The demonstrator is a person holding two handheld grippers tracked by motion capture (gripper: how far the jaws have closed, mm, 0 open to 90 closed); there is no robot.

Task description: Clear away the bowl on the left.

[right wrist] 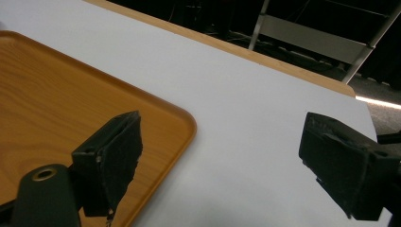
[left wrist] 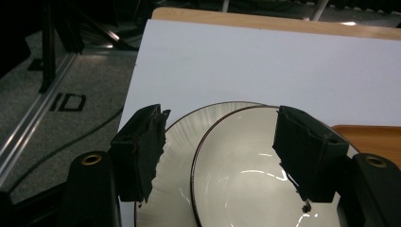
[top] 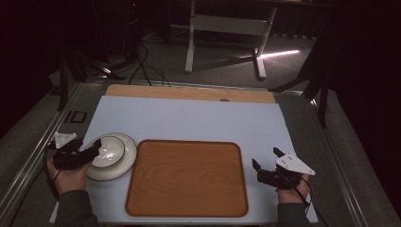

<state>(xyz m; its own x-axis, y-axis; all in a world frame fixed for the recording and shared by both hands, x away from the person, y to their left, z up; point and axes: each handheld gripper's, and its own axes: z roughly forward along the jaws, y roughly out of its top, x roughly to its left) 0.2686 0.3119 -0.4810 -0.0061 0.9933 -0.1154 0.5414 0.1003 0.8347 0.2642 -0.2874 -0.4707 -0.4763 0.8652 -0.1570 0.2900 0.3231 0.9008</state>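
At the near edge of the table, the left gripper reaches over a white bowl that sits in a ribbed white plate, with its jaws spread apart and straddling the bowl's near rim without gripping it; the right gripper hovers at the near right over the white mat, its jaws released and holding nothing. Between the two lies a wooden tray, just right of the plate. Beyond the mat, the table's wooden edge and a white desk frame appear.

High view overhead; gripper views close, sharing the tray.
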